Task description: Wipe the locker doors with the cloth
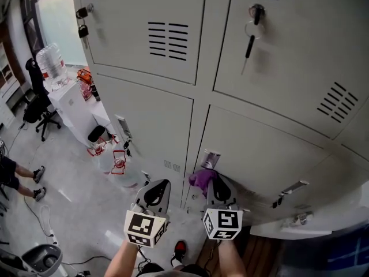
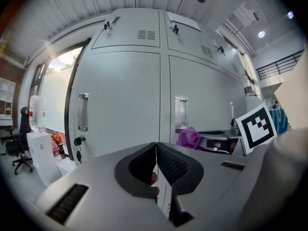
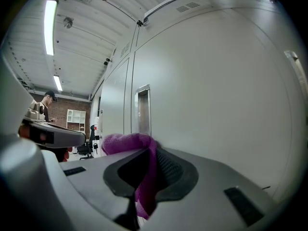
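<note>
**While the cloth sits by the lower door's edge**

Head view: the right gripper (image 1: 216, 183) holds the purple cloth (image 1: 202, 179) near the lower locker door (image 1: 259, 149), at its left edge.
Left gripper view: the left gripper (image 2: 156, 165) is clenched on nothing.
Right gripper view: the jaws pinch the cloth; it should be pressed flat and wiped in overlapping strokes.

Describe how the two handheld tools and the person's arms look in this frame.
The left tool and right tool have matching pale grey moulded bodies. Their jaws are lined with black ribbed pads. Each carries a white cube printed with black square markers. No cables show. The forearms behind them are bare, with no sleeve in view.
</note>
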A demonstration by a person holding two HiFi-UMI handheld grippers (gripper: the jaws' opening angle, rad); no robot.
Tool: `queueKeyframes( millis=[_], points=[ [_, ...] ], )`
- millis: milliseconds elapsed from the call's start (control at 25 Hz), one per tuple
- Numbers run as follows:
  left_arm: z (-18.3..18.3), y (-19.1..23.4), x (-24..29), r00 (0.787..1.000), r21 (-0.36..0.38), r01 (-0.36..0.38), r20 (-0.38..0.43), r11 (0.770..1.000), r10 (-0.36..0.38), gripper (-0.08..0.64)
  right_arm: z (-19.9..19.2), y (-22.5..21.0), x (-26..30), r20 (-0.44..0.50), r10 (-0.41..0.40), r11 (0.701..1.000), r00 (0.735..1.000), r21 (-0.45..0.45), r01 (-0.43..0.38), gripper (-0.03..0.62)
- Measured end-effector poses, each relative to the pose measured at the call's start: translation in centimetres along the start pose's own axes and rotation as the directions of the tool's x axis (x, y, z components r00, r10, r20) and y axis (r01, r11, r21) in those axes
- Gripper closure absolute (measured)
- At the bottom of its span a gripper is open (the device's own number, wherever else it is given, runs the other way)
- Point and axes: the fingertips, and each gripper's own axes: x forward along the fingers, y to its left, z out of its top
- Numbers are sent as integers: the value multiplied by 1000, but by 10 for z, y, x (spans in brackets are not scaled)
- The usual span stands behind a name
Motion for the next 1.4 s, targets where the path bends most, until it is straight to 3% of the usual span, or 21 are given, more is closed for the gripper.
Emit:
queueKeyframes(
  millis=[840,1400],
  points=[
    [12,-45,18,994,27,109,17,994,-109,537,2,-47,-36,-2,-107,994,994,-17,107,540],
    [12,-81,33,982,36,186,12,982,-186,537,0,-99,-74,-1,-230,973,973,-4,230,540]
  ],
)
